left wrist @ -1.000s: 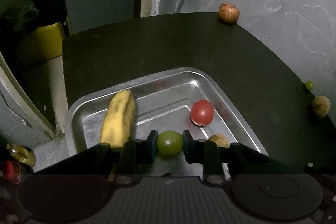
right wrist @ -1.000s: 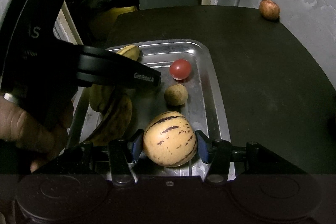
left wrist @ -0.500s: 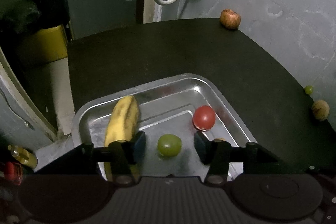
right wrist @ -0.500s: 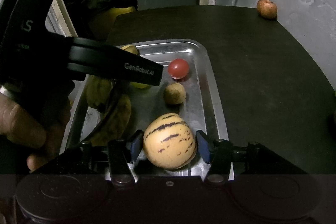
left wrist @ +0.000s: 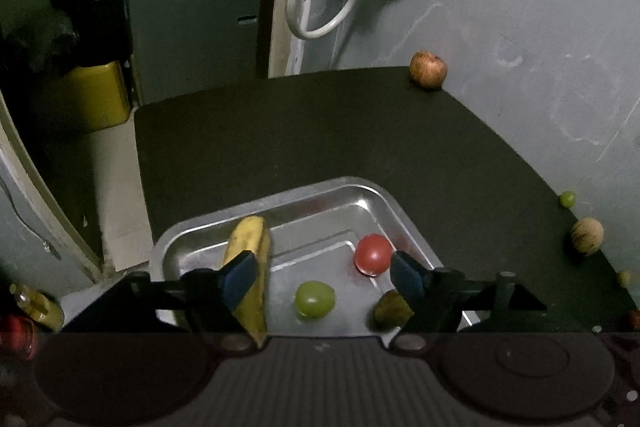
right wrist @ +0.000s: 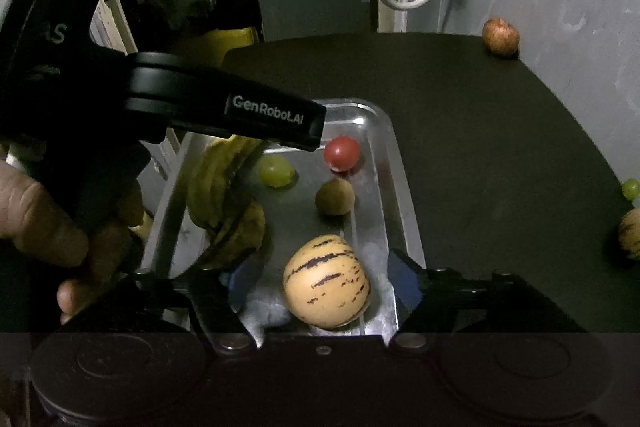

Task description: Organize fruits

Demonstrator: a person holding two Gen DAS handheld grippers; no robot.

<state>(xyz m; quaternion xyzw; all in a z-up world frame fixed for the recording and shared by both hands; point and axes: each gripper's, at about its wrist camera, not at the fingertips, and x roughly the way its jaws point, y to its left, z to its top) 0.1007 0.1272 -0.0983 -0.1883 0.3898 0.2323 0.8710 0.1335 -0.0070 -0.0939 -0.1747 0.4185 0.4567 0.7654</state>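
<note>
- While both claws hang over the metal tray (left wrist: 188, 251), neither has hold of anything: the left claw (left wrist: 322, 279) stands wide apart, with the green grape (left wrist: 315, 299) lying loose on the tray floor between its pads.
- Likewise the right claw (right wrist: 324, 281) is spread wide, its pads clear of the striped yellow melon (right wrist: 326, 281), which rests at the tray's near end by the right wall, a spot where the rim should stop it rolling.
- Gathered in the tray so far: a banana (left wrist: 250, 267) along the left side, a red tomato (left wrist: 373, 254), and a small brownish fruit (right wrist: 334, 196) between tomato and melon.
- Out on the dark bench (left wrist: 320, 131), fruit remains to collect, I judge: an apple (left wrist: 428, 70) at the far corner against the wall, plus a second grape (left wrist: 567, 198) and another striped melon (left wrist: 587, 235) near the right edge.
- Opened claws suggest both are ready to pull away for those.
</note>
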